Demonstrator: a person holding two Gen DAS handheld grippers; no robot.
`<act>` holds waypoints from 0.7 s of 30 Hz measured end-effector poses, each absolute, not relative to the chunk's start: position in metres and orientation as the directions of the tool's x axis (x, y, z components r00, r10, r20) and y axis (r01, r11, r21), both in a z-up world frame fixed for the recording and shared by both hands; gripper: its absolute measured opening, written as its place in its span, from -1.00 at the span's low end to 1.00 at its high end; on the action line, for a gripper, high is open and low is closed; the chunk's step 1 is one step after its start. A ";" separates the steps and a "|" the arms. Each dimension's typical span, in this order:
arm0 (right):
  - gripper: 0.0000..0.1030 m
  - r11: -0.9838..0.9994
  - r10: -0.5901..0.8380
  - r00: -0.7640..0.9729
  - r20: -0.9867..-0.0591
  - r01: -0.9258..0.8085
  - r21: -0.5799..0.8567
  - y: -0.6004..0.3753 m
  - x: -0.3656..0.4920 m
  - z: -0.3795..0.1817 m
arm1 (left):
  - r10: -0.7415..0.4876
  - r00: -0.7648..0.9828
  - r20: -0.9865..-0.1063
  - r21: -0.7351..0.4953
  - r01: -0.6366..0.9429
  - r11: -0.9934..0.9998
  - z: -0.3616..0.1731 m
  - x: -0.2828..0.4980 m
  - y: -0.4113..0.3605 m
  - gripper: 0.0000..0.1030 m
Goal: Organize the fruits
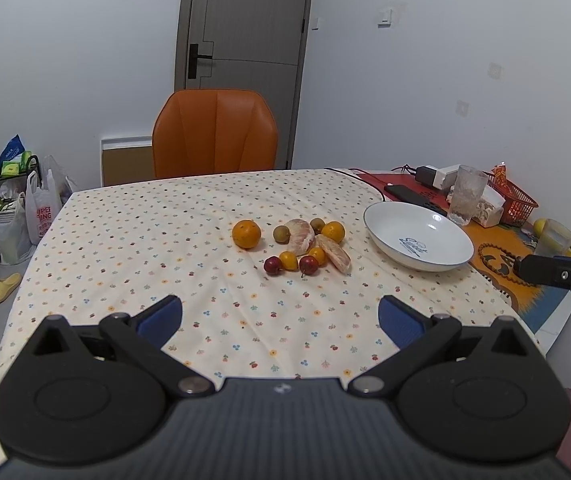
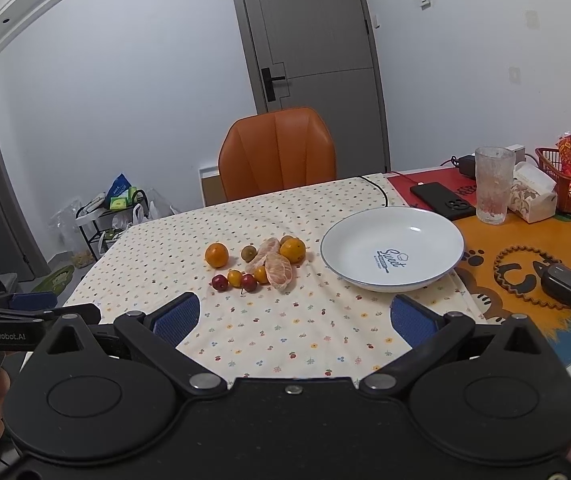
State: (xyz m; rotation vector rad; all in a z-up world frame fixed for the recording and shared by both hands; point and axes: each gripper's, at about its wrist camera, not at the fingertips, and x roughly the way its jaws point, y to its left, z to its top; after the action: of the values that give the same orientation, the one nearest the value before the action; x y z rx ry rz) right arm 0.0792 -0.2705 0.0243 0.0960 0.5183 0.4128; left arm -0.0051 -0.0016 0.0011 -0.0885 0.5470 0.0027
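Fruits sit in a loose cluster at the middle of the floral-print tablecloth [image 1: 125,240]: a round orange citrus [image 1: 246,233] a little apart on the left, a second orange citrus [image 1: 333,231] at the right, 2 peeled pale-pink pomelo segments [image 1: 300,236] touching each other, 2 brown-green longan-like fruits [image 1: 281,234], 2 small dark-red fruits [image 1: 273,265] and 2 small yellow-orange ones [image 1: 288,260] along the near edge. Just right of the heap stands an empty white shallow ceramic bowl with a blue rim [image 1: 377,232], probably set there as the place for the fruit to go. Both tools appear held back over the near side of the table, likely so each camera takes in the whole spread before a pick. The left gripper [image 1: 280,318] has its blue-padded jaws spread wide and grasps nothing; the right gripper [image 2: 295,316] is likewise released and empty. The fruit lies well beyond both sets of fingertips, ahead of the left jaws and ahead and slightly left of the right jaws, with the bowl nearer the right one. No fruit is in the bowl yet.
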 end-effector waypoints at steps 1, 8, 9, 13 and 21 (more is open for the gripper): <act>1.00 0.913 0.407 0.789 -0.461 -0.358 0.193 -0.271 0.079 0.024 | -0.022 0.855 -0.519 -0.084 -0.026 0.996 0.001 -0.005 -0.002 1.00; 1.00 0.914 0.406 0.789 -0.460 -0.357 0.194 -0.271 0.079 0.024 | -0.025 0.853 -0.521 -0.085 -0.022 0.996 0.000 -0.004 -0.001 1.00; 1.00 0.914 0.406 0.790 -0.460 -0.357 0.194 -0.271 0.079 0.024 | -0.025 0.854 -0.520 -0.084 -0.022 0.996 0.000 -0.003 -0.002 1.00; 1.00 0.914 0.405 0.791 -0.459 -0.356 0.194 -0.271 0.079 0.024 | -0.028 0.856 -0.516 -0.084 -0.019 0.996 0.000 -0.005 0.000 1.00; 1.00 0.917 0.399 0.793 -0.461 -0.349 0.193 -0.273 0.079 0.025 | -0.026 0.860 -0.509 -0.084 -0.020 0.996 0.003 -0.007 0.002 1.00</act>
State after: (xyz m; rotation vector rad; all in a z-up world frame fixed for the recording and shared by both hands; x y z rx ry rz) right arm 0.0786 -0.2726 0.0247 0.0993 0.5170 0.4027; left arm -0.0066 0.0019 0.0026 -0.0878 0.5352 -0.0030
